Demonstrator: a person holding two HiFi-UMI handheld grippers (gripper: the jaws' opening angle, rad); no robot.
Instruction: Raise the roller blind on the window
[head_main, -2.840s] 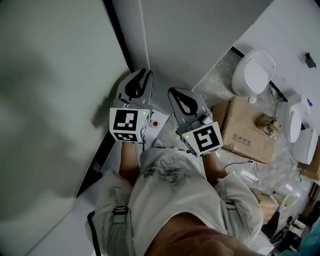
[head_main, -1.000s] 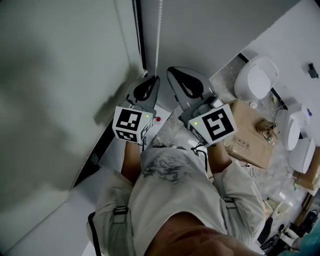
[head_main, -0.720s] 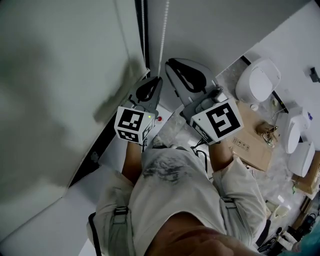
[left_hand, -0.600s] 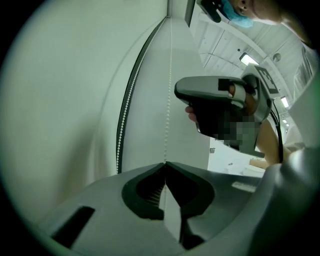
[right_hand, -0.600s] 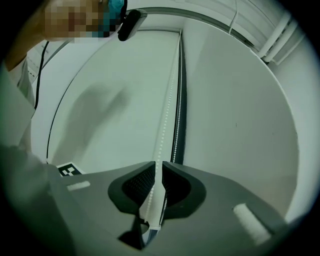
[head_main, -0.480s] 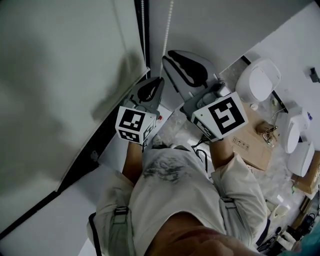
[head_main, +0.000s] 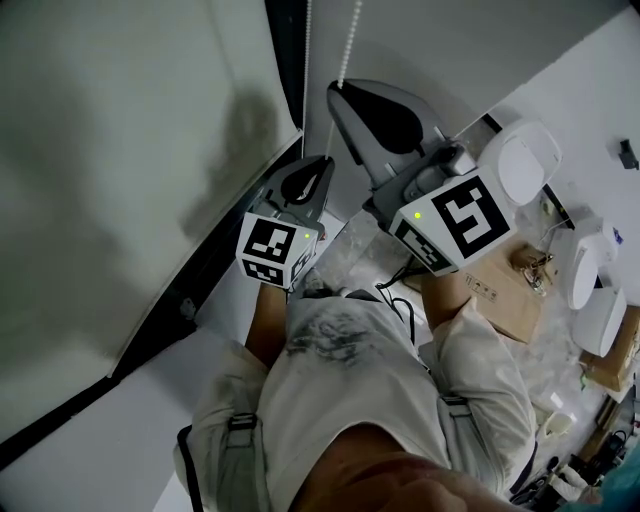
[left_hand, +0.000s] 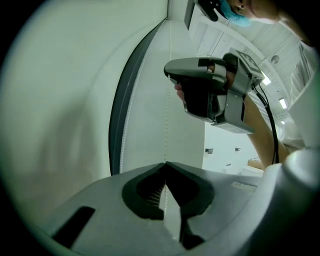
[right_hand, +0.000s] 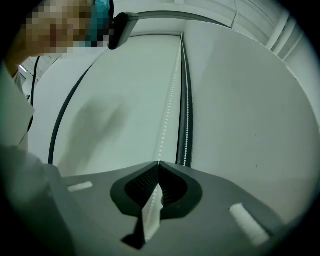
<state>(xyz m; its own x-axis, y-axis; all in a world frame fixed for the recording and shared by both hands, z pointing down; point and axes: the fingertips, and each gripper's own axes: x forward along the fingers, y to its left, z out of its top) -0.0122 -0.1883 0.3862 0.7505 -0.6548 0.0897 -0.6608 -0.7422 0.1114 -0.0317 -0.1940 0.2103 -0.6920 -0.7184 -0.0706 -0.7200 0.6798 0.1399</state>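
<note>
White bead chain hangs beside the roller blind. The right tool and, below it, the left tool are both clamped onto one strand.

A brown cardboard box lies on a pale marbled floor. Just beyond the box sits a white toilet, lid closed, and two more white fixtures stand right of the box.

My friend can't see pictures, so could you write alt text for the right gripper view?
The right hand-held gripper is shut on a white bead chain that runs upward, with the pale roller blind at right.
</note>
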